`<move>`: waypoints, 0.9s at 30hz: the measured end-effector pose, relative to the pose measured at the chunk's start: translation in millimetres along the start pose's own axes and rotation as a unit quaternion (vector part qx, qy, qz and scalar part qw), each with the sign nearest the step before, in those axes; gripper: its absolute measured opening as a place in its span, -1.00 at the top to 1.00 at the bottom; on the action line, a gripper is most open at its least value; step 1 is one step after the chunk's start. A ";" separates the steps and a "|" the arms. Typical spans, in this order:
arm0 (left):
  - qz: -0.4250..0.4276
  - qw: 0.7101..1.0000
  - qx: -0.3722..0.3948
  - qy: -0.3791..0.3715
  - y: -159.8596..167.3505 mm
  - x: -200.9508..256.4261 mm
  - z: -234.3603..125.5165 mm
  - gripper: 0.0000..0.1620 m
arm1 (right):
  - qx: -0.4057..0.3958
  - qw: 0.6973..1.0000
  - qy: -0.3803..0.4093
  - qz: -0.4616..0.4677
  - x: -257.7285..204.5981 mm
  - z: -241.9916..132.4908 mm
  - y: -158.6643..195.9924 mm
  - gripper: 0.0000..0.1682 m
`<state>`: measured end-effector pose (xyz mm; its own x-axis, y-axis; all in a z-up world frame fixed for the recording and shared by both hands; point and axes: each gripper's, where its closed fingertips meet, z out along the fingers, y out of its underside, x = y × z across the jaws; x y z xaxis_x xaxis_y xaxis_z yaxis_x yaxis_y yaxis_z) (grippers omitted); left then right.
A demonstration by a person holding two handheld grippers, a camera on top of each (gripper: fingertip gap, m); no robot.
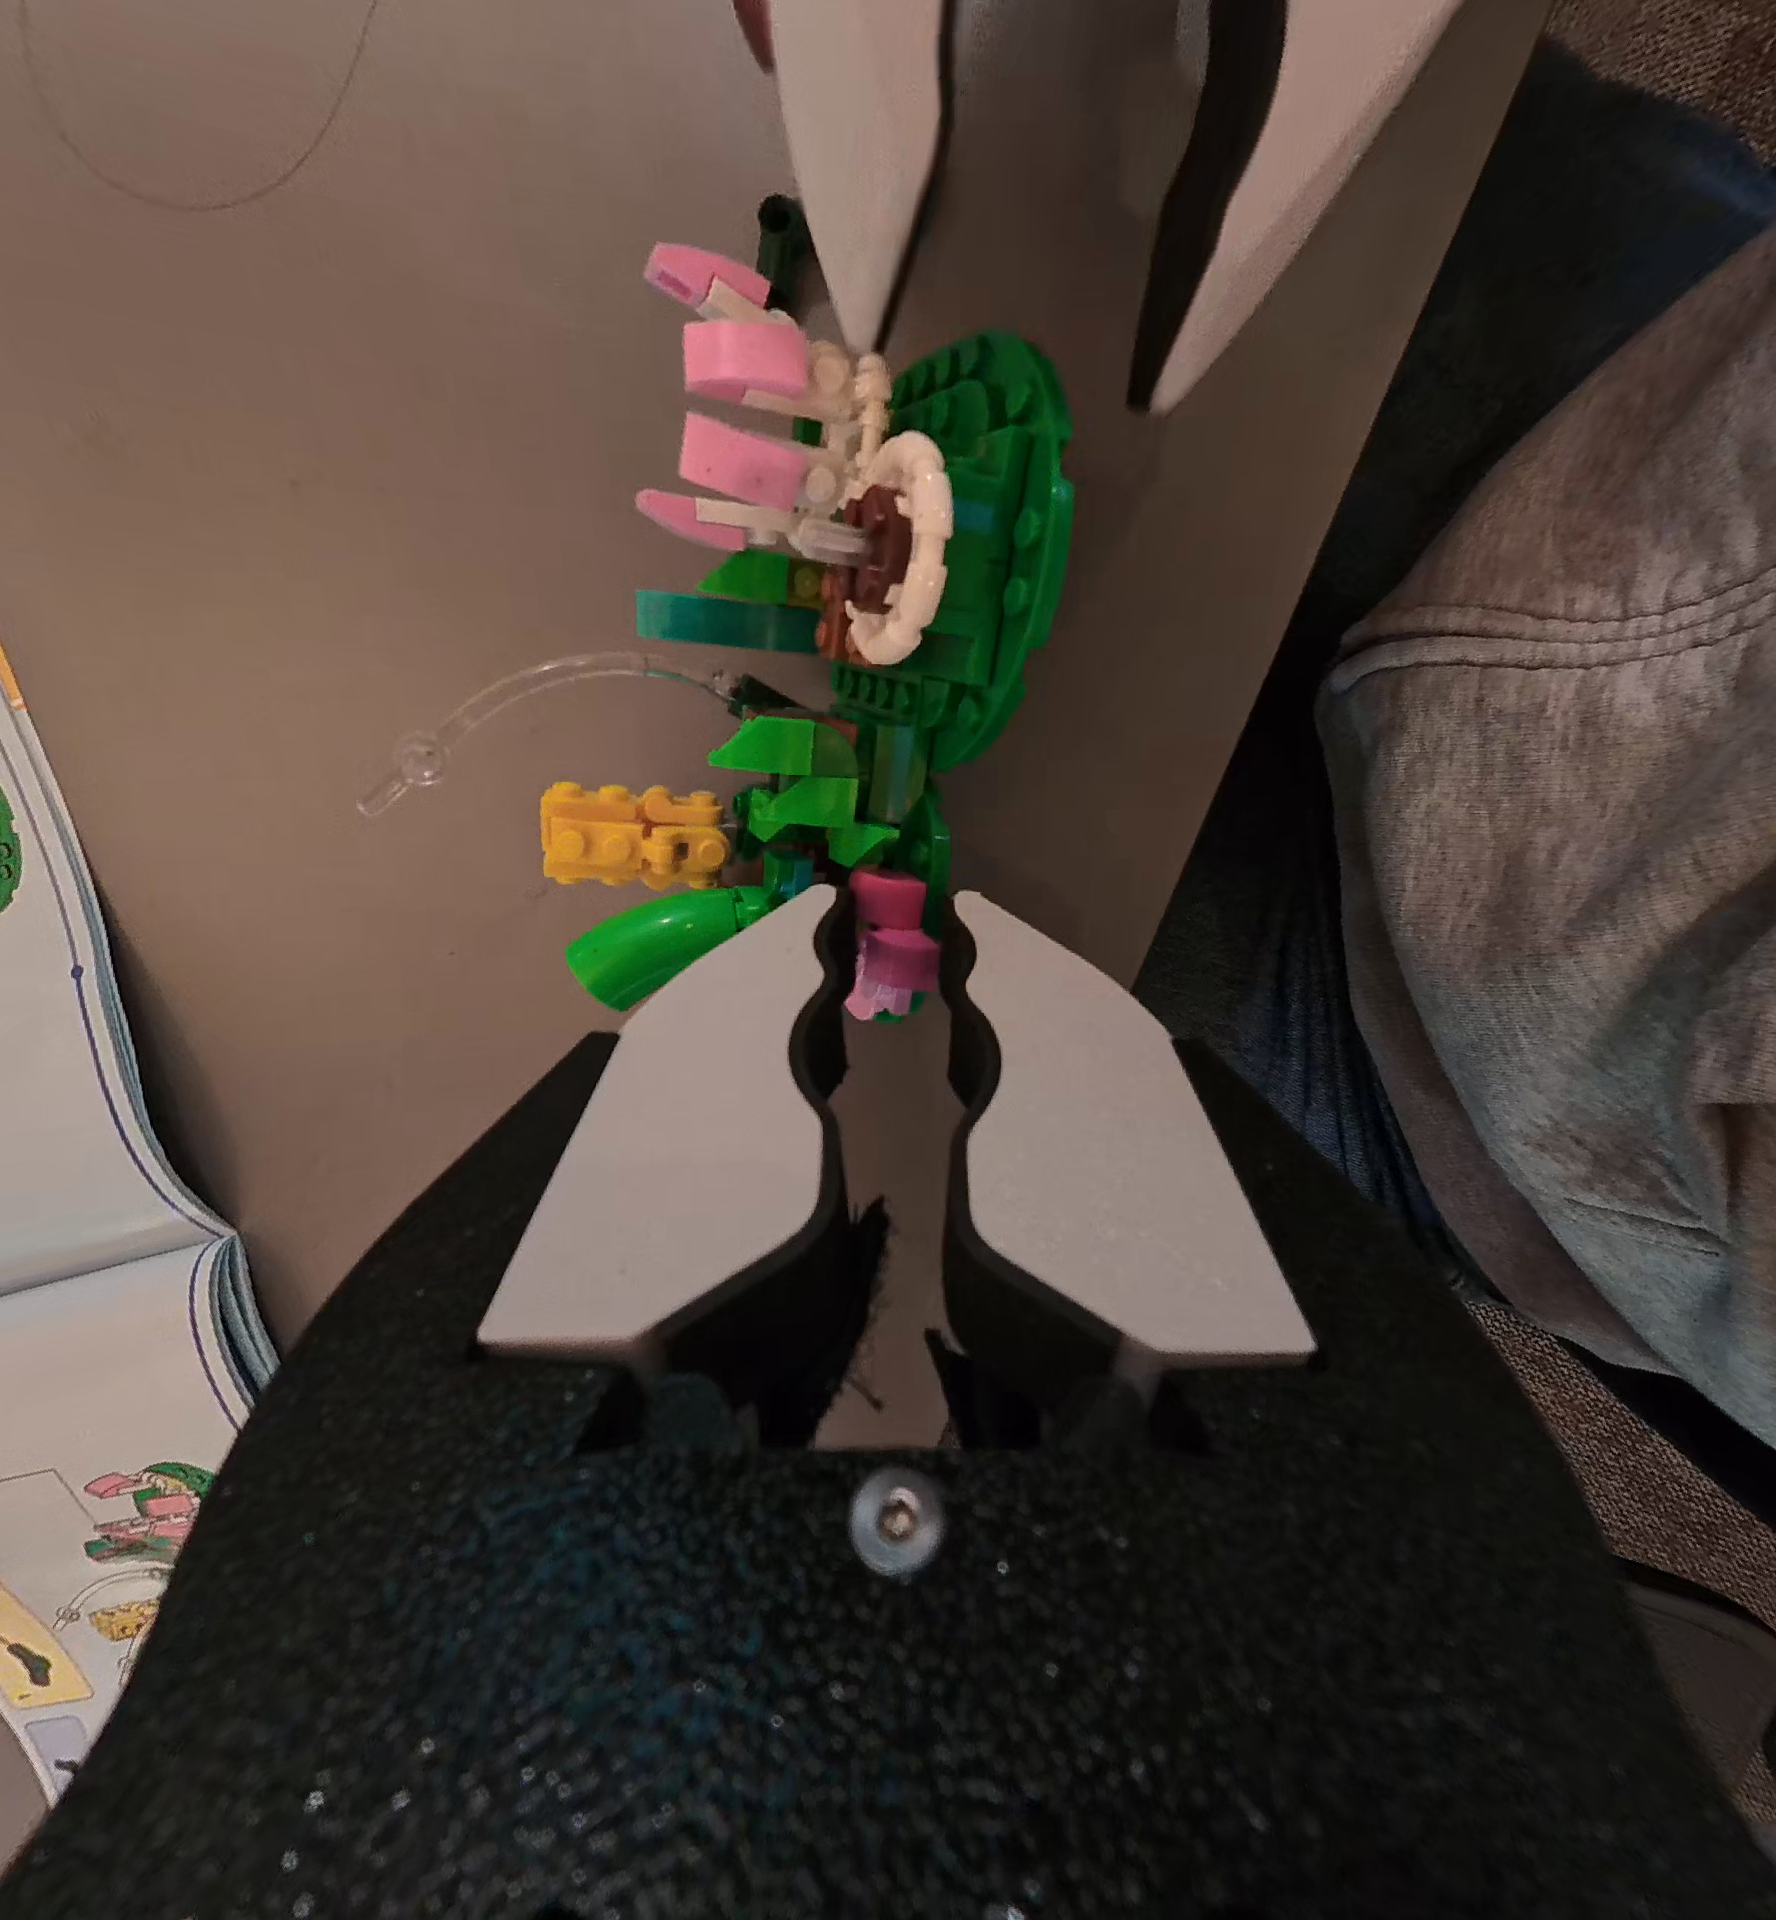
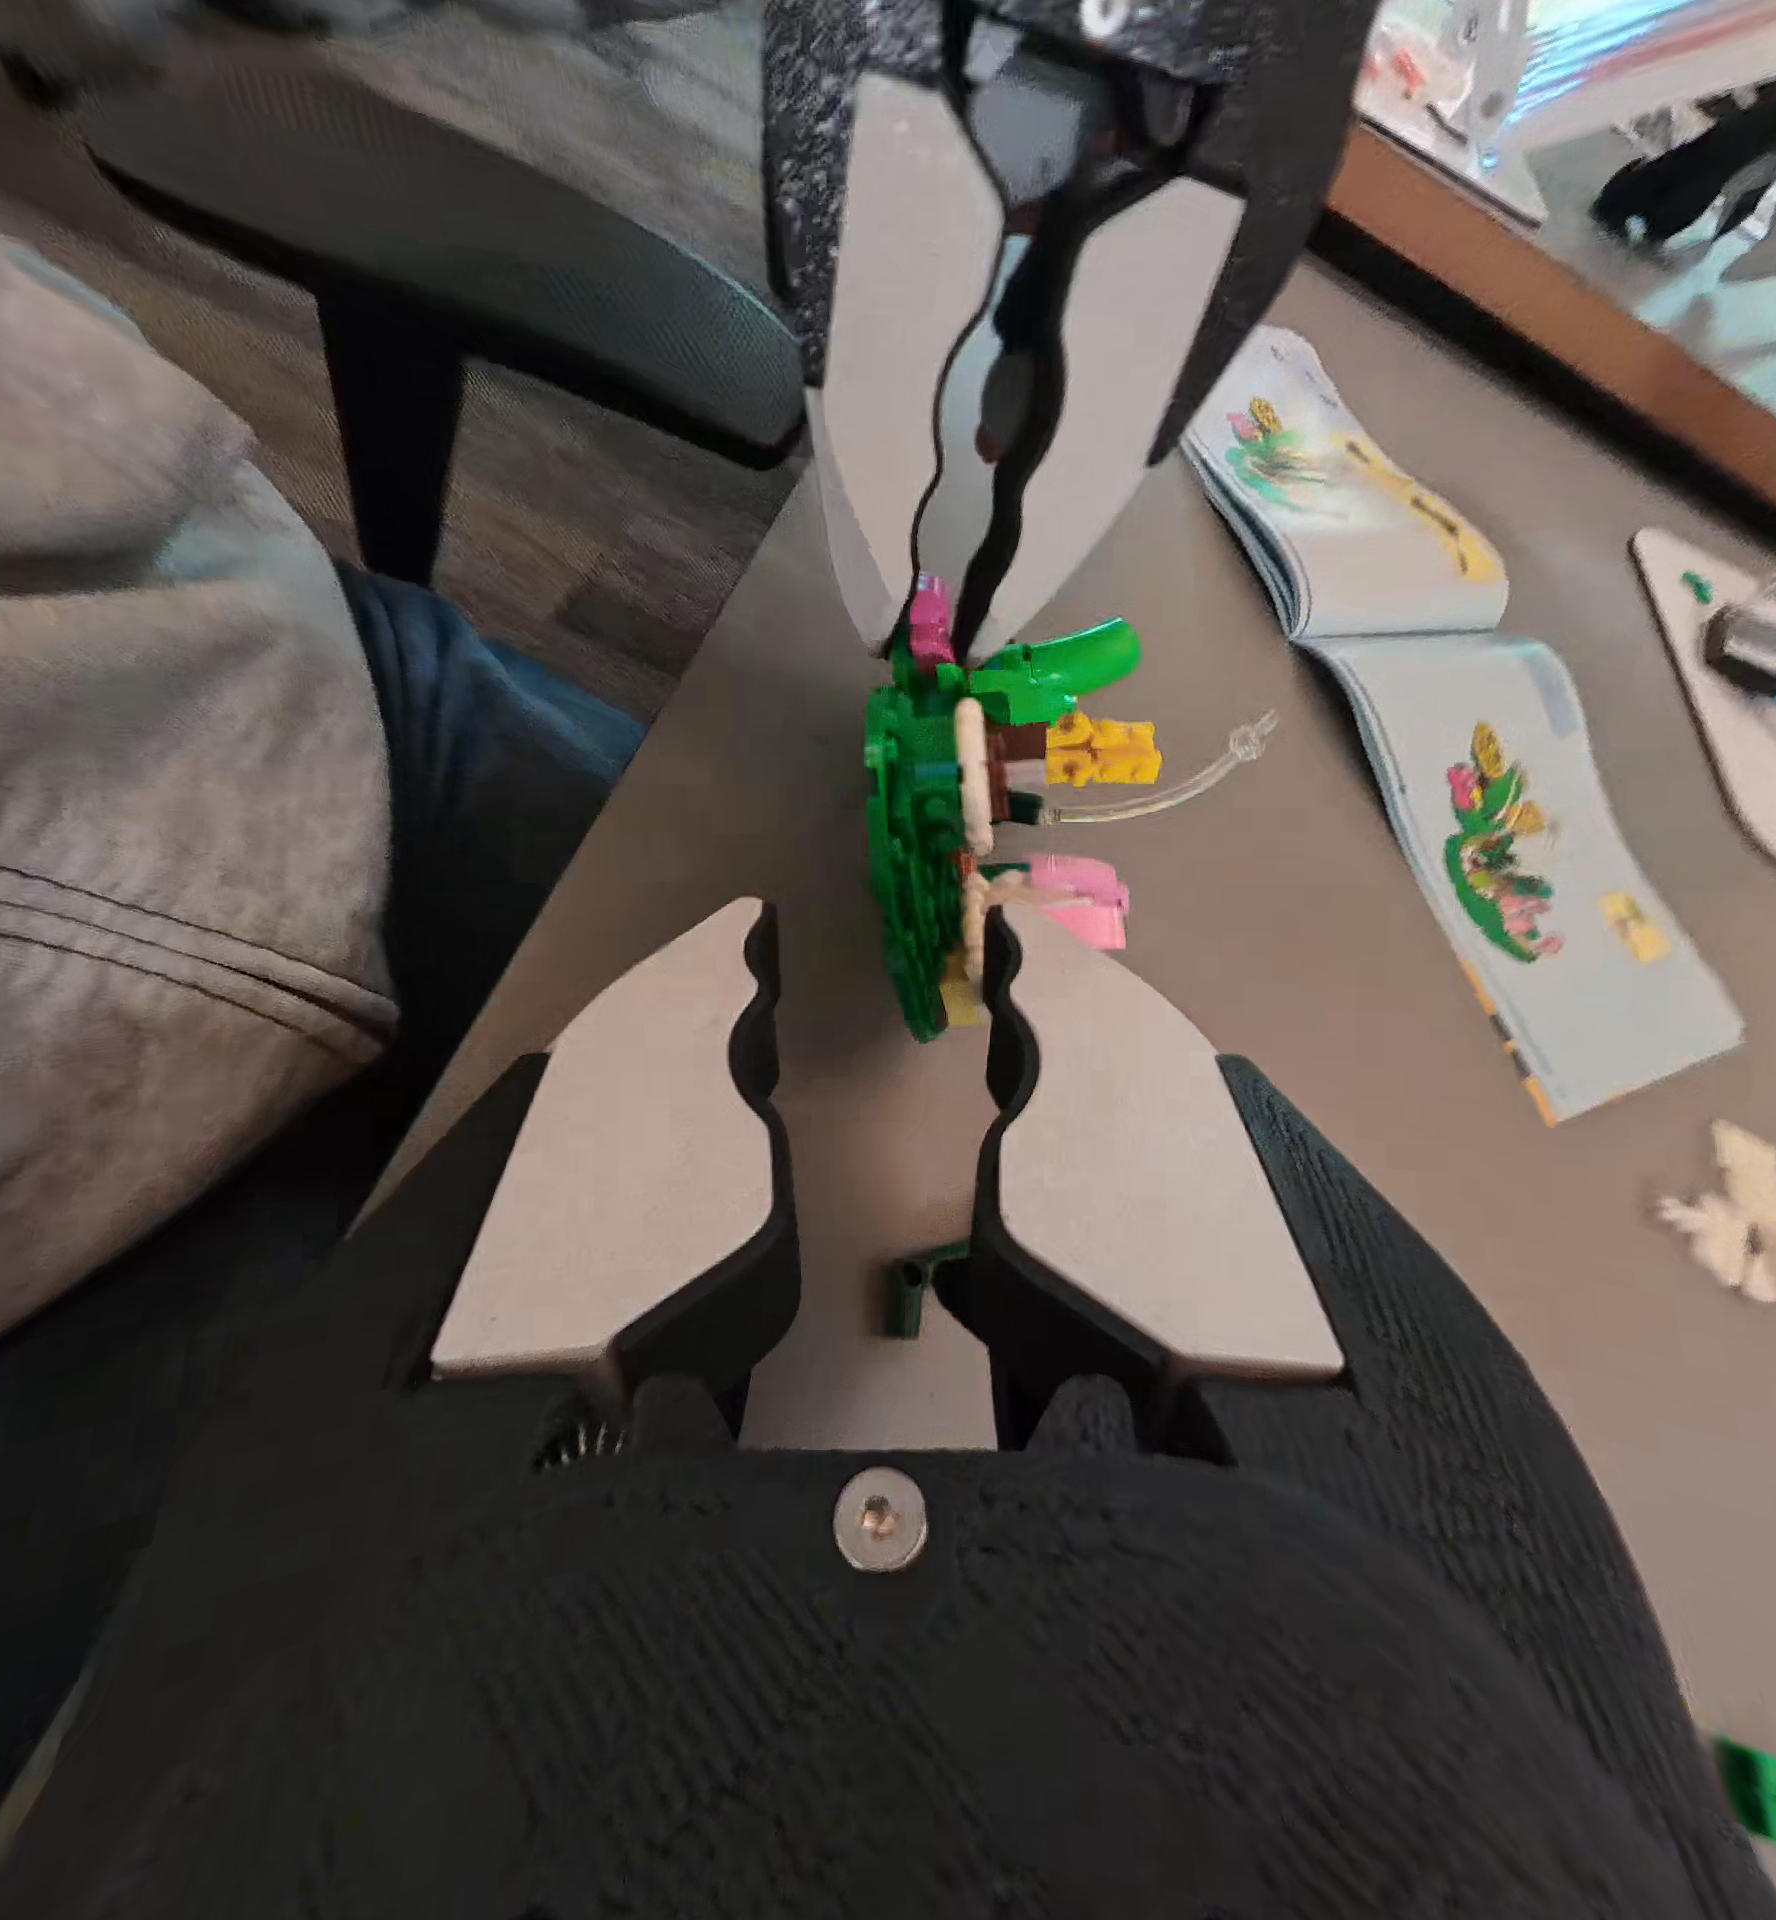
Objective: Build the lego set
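A green lego model (image 1: pixel 1009 540) stands on edge on the grey table (image 1: pixel 292 416). It carries pink petals (image 1: pixel 738 364), a white ring, a yellow block (image 1: pixel 624 831) and a clear curved rod (image 1: pixel 510 707). My left gripper (image 1: pixel 894 904) is shut on the model's near end, at a magenta flower (image 1: pixel 889 935). My right gripper (image 2: pixel 879 920) is open at the other end of the model (image 2: pixel 905 831). One of its fingertips (image 2: pixel 998 925) touches the white part by the petals. A small dark green connector (image 2: pixel 910 1283) lies on the table under the right gripper.
An open instruction booklet (image 2: pixel 1486 779) lies beside the model. A pile of white pieces (image 2: pixel 1746 1226), a loose green brick (image 2: pixel 1762 1792) and a white board (image 2: pixel 1746 727) are further out. The table edge and a person's grey clothing (image 1: pixel 1590 831) are close on the other side. The grippers' ends are close to 8 cm from one another. The left gripper is farther from the small dark green connector (image 2: pixel 910 1283), some 15 cm, than the right, some 8 cm.
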<state>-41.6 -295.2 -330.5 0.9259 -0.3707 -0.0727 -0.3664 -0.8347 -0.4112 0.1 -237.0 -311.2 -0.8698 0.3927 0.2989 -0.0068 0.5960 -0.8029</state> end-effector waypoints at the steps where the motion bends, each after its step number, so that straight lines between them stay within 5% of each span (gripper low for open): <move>1: -0.001 1.000 0.002 0.000 -0.1 0.0 -0.1 0.82 | -0.009 1.000 0.011 -0.021 -1.0 4.2 0.4 0.60; 6: -0.005 1.000 0.012 0.001 0.2 0.7 -0.1 0.82 | -0.034 0.992 0.077 -0.097 5.8 13.6 2.7 0.90; 10: -0.031 0.998 0.036 -0.043 1.4 -0.8 -6.3 0.73 | -0.034 0.990 0.096 -0.100 8.1 14.6 1.9 0.91; 13: 0.009 0.983 0.129 -0.131 -14.3 3.5 -18.1 0.57 | -0.032 0.989 0.099 -0.105 6.8 16.8 0.6 0.91; 16: 0.035 0.956 0.213 -0.197 -31.3 17.1 -19.6 0.61 | -0.027 0.990 0.099 -0.100 6.1 18.3 -1.0 0.91; 21: 0.057 0.937 0.206 -0.278 -30.0 20.0 -2.9 0.55 | -0.019 0.991 0.098 -0.089 6.6 17.9 -1.3 0.91; 27: 0.044 0.939 0.209 -0.270 -35.4 16.6 5.6 0.62 | -0.016 0.991 0.091 -0.095 4.0 18.1 -2.4 0.91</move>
<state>-12.8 -269.5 -322.2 0.8466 -0.0769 -0.5266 -0.4806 -0.5356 -0.6944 -12.3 -249.5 -317.4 -0.7502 0.3892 0.5344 -0.1447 0.6920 -0.7072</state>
